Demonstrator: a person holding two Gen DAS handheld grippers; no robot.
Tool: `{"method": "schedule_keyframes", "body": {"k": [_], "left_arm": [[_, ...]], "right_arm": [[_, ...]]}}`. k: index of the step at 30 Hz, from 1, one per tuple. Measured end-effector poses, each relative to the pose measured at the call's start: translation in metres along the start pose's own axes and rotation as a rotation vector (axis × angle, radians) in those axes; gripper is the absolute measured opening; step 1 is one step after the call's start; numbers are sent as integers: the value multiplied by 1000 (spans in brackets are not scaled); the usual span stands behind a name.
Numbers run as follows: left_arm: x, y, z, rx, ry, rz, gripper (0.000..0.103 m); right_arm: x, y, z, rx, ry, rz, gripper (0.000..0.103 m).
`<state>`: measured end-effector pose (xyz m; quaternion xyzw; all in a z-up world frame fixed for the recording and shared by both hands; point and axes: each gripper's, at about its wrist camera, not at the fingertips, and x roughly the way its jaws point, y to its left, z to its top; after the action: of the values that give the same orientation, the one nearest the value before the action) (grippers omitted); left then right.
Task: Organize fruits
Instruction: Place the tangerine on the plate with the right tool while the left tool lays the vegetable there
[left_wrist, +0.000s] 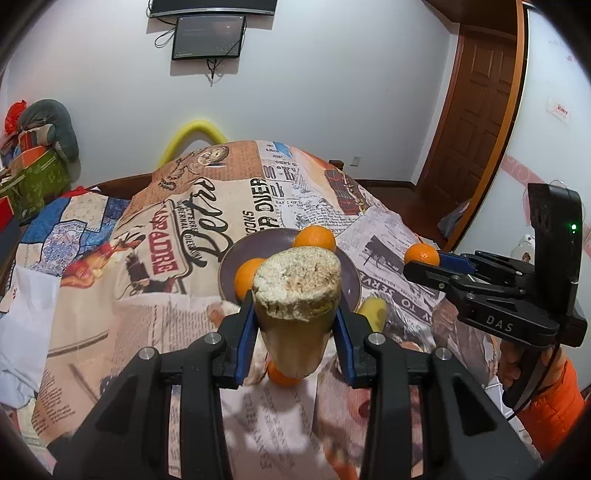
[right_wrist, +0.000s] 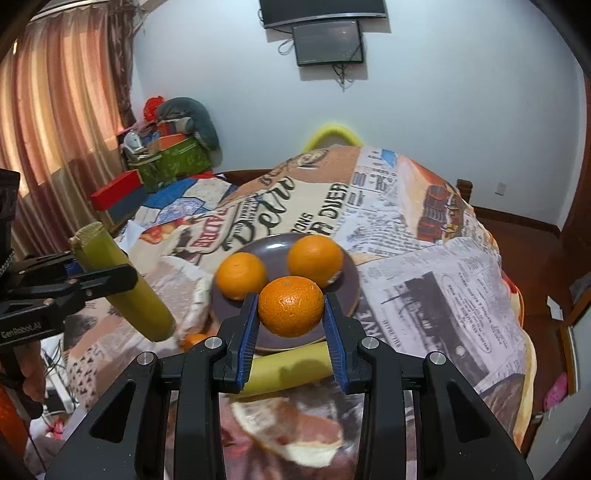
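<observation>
My left gripper (left_wrist: 295, 314) is shut on a greenish-yellow sugarcane-like stalk piece (left_wrist: 297, 295), held up over the near side of the table; it also shows in the right wrist view (right_wrist: 122, 280). My right gripper (right_wrist: 290, 321) is shut on an orange (right_wrist: 290, 305), held just above the near rim of a dark purple plate (right_wrist: 347, 291). Two oranges (right_wrist: 241, 275) (right_wrist: 315, 259) lie on the plate. A second yellow stalk piece (right_wrist: 288, 371) lies on the cloth in front of the plate. Another orange (left_wrist: 282, 374) lies on the cloth under the left gripper.
The table wears a newspaper-print cloth (right_wrist: 443, 266). Boxes and a green bag (right_wrist: 170, 162) stand at the back left. A wooden door (left_wrist: 476, 122) is at the right. A yellow chair back (left_wrist: 194, 134) rises behind the table.
</observation>
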<state>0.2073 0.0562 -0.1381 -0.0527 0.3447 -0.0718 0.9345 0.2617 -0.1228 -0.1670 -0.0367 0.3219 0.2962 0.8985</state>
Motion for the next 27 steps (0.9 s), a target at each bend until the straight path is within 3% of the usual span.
{"method": "schedule_keyframes", "body": {"k": [13,27], "left_arm": [[64,-16,19,36,56,-40,38],[127,-9,31,22,125,-60,38]], "right_arm": [[41,-38,2,17,45,-15,32],[86,-47,7,-42,103,-1,32]]}}
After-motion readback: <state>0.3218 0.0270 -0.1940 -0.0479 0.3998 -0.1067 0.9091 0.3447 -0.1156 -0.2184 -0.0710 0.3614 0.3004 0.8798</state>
